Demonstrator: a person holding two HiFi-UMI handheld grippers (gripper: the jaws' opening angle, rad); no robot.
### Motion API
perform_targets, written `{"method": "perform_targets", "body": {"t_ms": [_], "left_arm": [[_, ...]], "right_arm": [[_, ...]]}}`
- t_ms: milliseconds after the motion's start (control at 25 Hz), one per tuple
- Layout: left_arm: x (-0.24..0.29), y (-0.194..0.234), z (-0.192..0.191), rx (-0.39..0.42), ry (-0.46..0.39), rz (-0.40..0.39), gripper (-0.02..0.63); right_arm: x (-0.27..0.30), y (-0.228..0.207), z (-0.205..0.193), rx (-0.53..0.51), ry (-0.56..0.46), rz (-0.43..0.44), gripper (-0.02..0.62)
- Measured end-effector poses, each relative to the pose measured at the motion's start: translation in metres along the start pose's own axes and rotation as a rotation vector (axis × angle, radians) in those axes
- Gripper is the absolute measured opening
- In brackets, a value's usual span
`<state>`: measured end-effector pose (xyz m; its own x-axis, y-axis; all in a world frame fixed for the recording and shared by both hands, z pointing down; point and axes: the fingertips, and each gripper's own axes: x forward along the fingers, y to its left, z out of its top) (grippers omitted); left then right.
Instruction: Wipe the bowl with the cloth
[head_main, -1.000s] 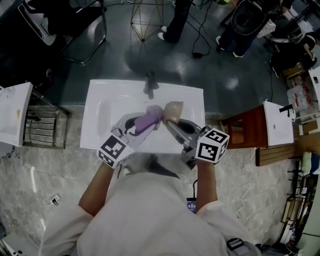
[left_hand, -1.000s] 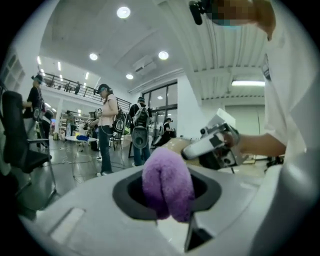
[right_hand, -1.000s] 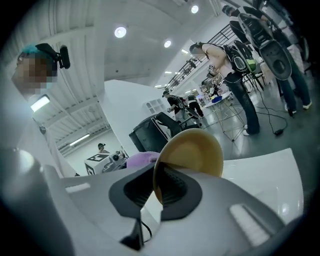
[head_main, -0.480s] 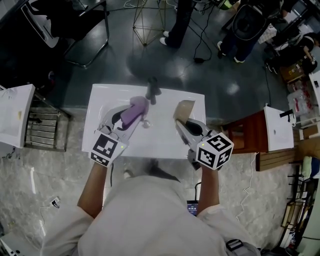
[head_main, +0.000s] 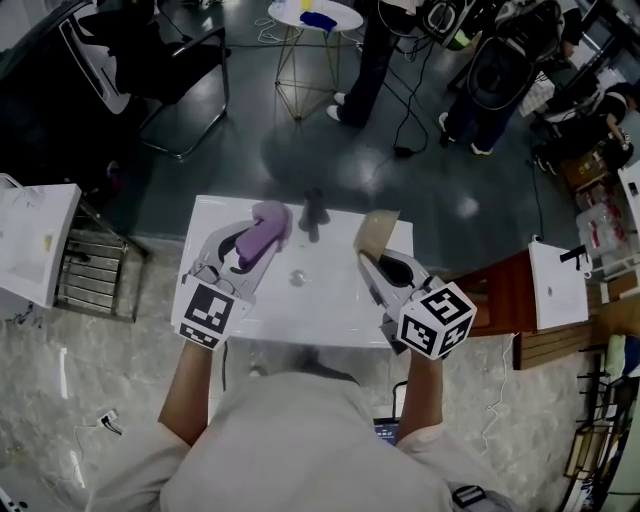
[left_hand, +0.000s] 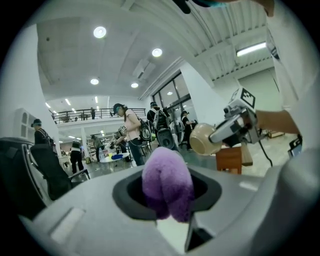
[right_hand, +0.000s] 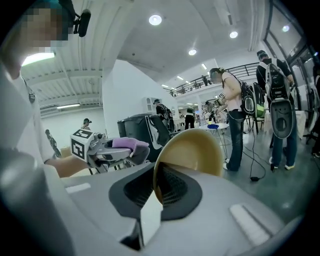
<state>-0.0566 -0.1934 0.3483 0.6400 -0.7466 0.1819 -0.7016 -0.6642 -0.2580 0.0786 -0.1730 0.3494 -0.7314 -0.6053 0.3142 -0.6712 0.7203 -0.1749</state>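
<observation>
Left claw (head_main: 258, 238) pinched on the purple cloth (head_main: 270, 220); in the left gripper view the wad bulged out past the jaws. Right claw (head_main: 372, 252) was pressed shut on the rim of the tan bowl (head_main: 376, 228), which it held on edge, clear of the white sink (head_main: 330, 295) below.

Change noted: a second ago cloth and bowl were together over the middle of the sink. Half a second ago they had already parted. At this moment they were well apart, with the cloth toward the left back corner, the bowl toward the right back corner and the faucet (head_main: 313, 212) between them. Neither grip had loosened.

Reading: one wiping pass looked finished. Nothing showed whether the bowl was clean. It had not been set down, so either another pass or putting it down could follow. Which way the bowl's hollow faced was unclear.
</observation>
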Motion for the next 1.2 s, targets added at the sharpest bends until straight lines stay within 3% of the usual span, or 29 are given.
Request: {"method": "perform_targets", "body": {"t_ms": [560,1200], "left_arm": [[-0.007,0.053,0.041,0.047,-0.06,0.085,0.121],[0.013,0.065,0.039,0.046,-0.055,0.059,0.121]], "right_arm": [[0.004,-0.011,0.056,-0.106,-0.047,-0.019,0.012],[0.037,-0.024,0.067,-0.127,-0.026,-0.011,0.012]]}}
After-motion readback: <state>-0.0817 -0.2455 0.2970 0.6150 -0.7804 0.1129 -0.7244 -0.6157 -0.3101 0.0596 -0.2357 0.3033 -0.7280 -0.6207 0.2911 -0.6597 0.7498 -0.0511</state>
